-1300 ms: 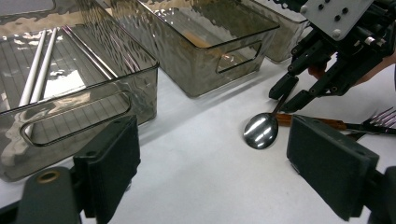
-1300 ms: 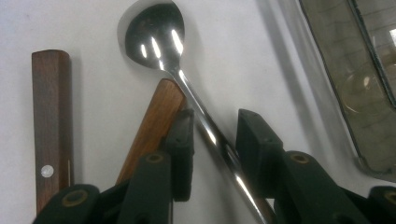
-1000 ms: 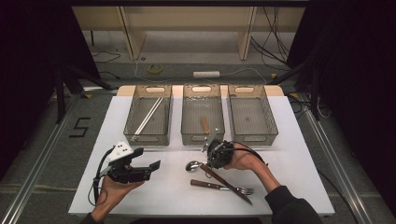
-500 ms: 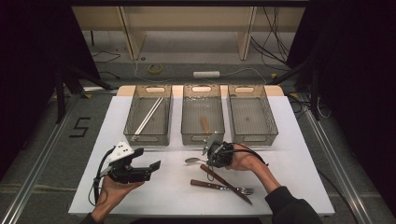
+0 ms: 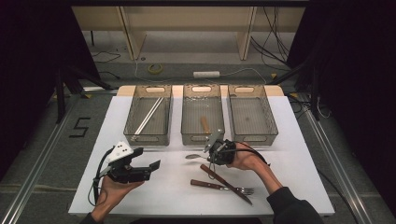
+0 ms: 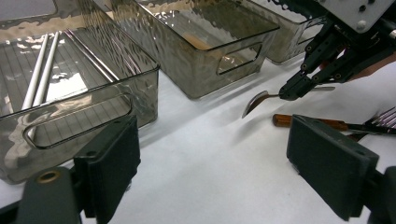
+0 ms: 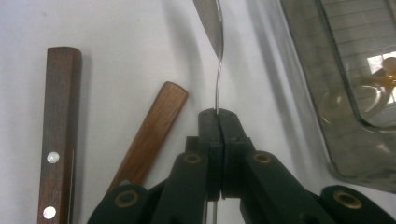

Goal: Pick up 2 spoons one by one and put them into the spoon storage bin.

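We worked at a white table [image 5: 289, 154] under a dark surround, with a bare floor and loose cables beyond it. Three clear smoked bins stood in a row at the far side: the left bin [image 5: 149, 114] held pale chopsticks [image 5: 148, 115], the middle bin [image 5: 202, 114] a wooden-handled utensil [image 5: 205, 124], and the right bin [image 5: 252, 114] looked bare. On the table in front of them a wood-handled knife [image 5: 226, 183] and a wood-handled fork [image 5: 222, 186] lay crossed near our right hand.

The step in hand, as we judged it, was picking up the spoon [image 6: 254, 103], presumably to sort it into a bin. It sat just in front of the middle bin, its bowl pointing away from the right gripper [image 7: 218, 114] and seemingly tilted a little off the table. To do this well we needed a firm grip well up the thin handle, a straight lift clear of the knife and fork handles lying just beside it, and a level carry so the spoon did not swing or slip.

The right gripper's jaws had just been closing, and they stood pressed together, pinching the spoon's slim handle between their tips. The left gripper [image 6: 212, 154] hung well apart at the table's near left, its jaws spread wide on nothing.
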The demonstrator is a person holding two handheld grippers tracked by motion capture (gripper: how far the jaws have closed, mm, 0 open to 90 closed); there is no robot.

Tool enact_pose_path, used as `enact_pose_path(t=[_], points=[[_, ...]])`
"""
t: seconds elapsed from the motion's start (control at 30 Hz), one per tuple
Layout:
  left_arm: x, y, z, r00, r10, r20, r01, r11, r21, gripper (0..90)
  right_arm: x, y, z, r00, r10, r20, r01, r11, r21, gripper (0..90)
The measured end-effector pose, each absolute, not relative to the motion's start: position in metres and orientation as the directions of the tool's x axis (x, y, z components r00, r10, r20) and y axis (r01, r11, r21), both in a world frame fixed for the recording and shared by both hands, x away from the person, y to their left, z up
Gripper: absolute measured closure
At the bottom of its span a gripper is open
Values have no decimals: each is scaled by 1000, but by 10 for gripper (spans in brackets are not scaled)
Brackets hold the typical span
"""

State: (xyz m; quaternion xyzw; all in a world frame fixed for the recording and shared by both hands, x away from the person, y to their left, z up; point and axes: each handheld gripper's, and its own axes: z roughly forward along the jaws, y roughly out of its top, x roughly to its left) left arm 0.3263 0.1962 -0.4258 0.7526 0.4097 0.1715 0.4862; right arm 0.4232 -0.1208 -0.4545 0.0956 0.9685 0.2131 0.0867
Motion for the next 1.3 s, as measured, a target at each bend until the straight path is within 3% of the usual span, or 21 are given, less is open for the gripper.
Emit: enact_pose_path(t=[1.3], points=[[325,203,-422,581,799,-154,415,-129,901,167,451,-130,-393,-850,527,5,411,658,631,900]])
